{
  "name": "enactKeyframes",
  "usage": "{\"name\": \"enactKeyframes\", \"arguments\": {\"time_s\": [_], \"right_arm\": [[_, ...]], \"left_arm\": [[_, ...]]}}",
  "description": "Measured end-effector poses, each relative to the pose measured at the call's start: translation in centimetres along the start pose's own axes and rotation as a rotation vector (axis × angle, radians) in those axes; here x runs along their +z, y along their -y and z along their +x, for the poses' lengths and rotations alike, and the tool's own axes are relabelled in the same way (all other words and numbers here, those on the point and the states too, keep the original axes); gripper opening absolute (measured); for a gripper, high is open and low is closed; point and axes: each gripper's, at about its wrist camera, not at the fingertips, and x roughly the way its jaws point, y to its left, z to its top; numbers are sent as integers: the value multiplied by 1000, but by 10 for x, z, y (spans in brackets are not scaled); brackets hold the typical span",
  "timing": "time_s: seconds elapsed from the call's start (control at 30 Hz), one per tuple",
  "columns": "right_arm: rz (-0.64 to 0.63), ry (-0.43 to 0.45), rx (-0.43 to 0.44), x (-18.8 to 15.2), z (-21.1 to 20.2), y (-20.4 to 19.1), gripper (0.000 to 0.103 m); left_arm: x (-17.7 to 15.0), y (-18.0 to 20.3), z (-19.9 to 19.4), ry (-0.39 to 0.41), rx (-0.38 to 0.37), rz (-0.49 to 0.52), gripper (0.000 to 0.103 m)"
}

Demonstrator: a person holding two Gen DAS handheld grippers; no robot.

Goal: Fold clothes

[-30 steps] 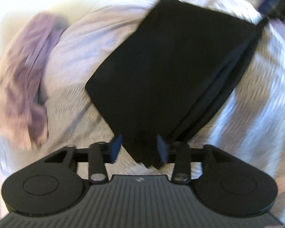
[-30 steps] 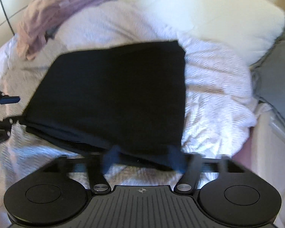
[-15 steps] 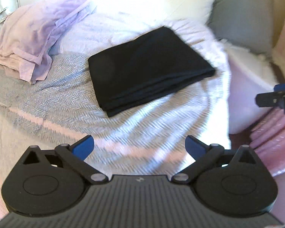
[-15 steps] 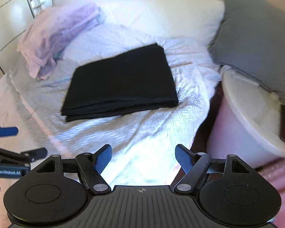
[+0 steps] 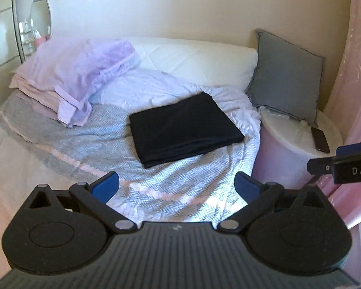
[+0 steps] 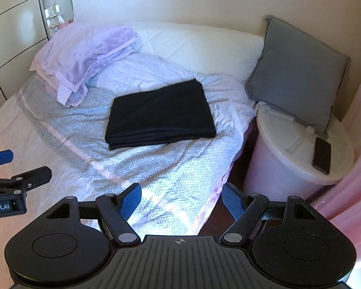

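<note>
The black garment [image 5: 184,128] lies folded flat on the herringbone blanket [image 5: 170,180]. The left gripper [image 5: 177,187] and right gripper [image 6: 181,201] are both spread apart, holding nothing, well clear of it.

**Bed, pillows and bin**

A herringbone blanket [image 6: 170,168] is spread over the bed. A white pillow [image 6: 204,45] is set against the wall, a grey cushion [image 6: 298,69] beside it. A phone [image 6: 321,155] is laid on the white bin [image 6: 288,166].

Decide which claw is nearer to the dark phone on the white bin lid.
Right. The right claw hangs over the right edge of the bedspread, with the phone ahead to its right. The left claw sits farther left, over the bedspread.
</note>
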Motion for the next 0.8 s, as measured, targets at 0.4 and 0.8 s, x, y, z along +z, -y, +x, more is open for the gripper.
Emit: {"name": "enactKeyframes", "arguments": {"time_s": [0.4,0.8], "right_arm": [[-28,-4,25,9,5,7,77],[-49,-10,47,15,14,13,77]], "left_arm": [[1,19,5,-107,87,-101,100],[1,31,23,-147,118,-124,99]]}}
